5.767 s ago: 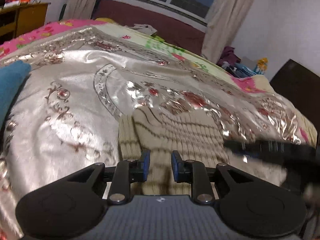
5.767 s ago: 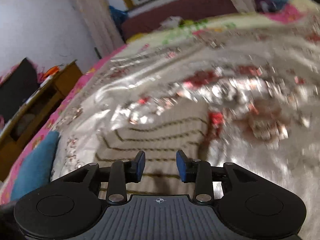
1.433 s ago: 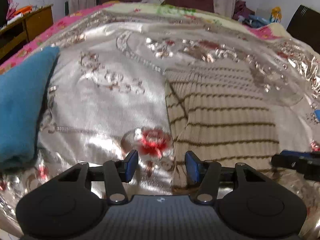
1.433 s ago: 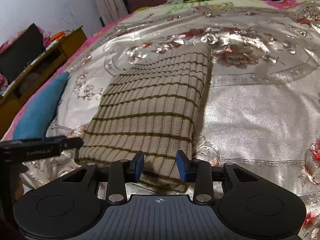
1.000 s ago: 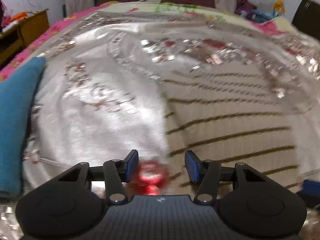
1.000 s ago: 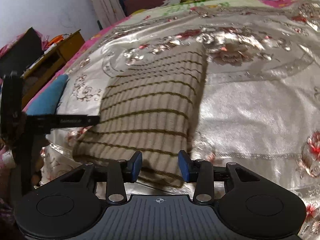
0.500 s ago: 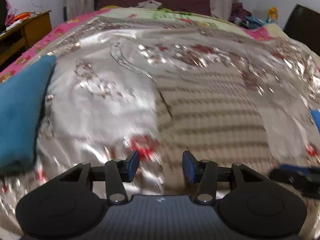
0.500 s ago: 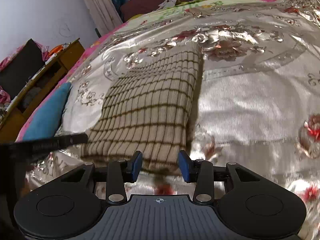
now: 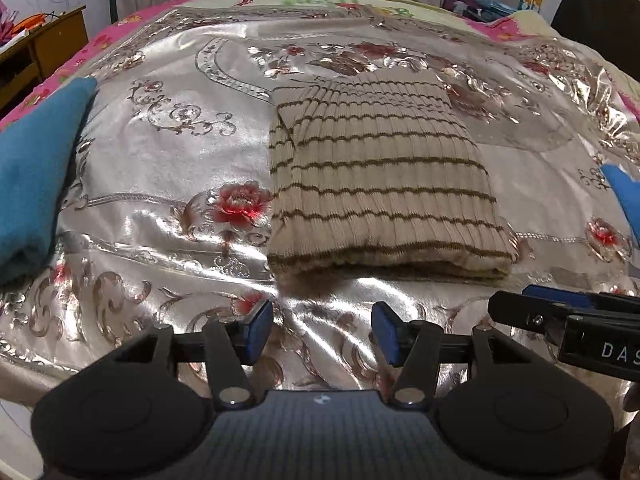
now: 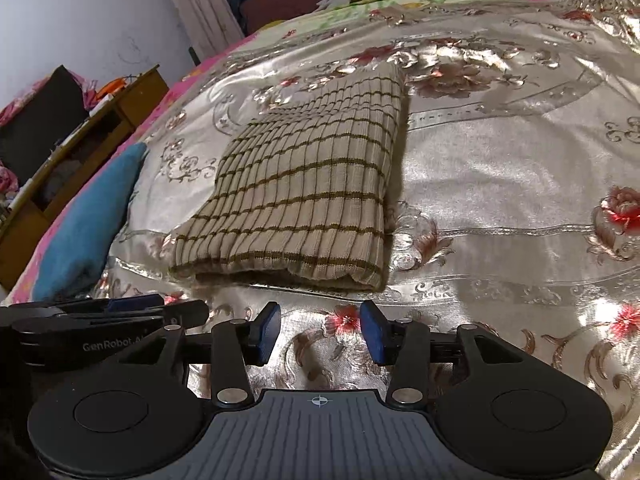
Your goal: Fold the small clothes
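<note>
A folded beige ribbed top with brown stripes (image 9: 380, 184) (image 10: 304, 196) lies flat on the shiny floral bedspread (image 9: 160, 168) (image 10: 500, 184). My left gripper (image 9: 322, 332) hovers just short of its near folded edge, jaws opening, nothing between them. My right gripper (image 10: 320, 332) sits likewise in front of the near edge, jaws opening and empty. In the left wrist view the right gripper (image 9: 568, 320) shows at the right edge. The right wrist view catches the left gripper (image 10: 104, 320) at lower left.
A folded blue cloth (image 9: 32, 176) (image 10: 88, 216) lies on the bed's left side. Another blue piece (image 9: 624, 196) peeks in at the right edge. A wooden cabinet (image 10: 80, 136) stands left of the bed; curtains and a dark red sofa lie beyond.
Both grippers have pulled back from the striped top, which now lies further ahead of the fingers. Both pairs of jaws stand a little wider. The top stays folded where it lay.
</note>
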Action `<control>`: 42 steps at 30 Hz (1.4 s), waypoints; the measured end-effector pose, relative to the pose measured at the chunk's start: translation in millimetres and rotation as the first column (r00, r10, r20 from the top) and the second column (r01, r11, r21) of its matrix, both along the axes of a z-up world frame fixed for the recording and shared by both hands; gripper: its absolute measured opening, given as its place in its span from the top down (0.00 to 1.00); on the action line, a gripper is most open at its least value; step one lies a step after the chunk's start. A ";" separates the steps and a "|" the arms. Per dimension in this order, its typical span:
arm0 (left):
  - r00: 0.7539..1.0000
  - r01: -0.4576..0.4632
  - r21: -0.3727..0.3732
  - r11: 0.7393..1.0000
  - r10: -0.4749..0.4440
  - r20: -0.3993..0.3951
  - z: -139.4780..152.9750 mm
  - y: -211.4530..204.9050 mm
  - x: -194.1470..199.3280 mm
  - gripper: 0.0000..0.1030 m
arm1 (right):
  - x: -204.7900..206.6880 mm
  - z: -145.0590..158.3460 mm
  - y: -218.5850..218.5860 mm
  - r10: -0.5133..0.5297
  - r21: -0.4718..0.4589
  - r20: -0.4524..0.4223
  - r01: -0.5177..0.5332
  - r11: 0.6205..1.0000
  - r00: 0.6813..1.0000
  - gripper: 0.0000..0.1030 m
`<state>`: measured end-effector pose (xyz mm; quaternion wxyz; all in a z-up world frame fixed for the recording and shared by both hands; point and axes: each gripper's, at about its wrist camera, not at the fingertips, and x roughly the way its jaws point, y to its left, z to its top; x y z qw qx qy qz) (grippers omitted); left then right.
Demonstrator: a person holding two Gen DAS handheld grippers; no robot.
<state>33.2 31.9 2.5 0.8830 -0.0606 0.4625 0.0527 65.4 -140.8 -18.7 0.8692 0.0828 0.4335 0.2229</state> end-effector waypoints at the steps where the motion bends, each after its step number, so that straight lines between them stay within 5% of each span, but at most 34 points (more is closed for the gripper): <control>1: 1.000 0.002 0.000 1.000 -0.002 0.001 0.2 -1.0 -1.0 0.42 | -1.6 0.8 0.4 0.001 -0.003 0.002 -0.001 1.000 1.000 0.57; 42: 1.000 -0.019 0.049 0.999 0.018 0.019 4.0 -12.0 -27.3 0.08 | -31.1 11.2 6.7 -0.036 -0.143 0.088 0.048 0.989 0.995 0.35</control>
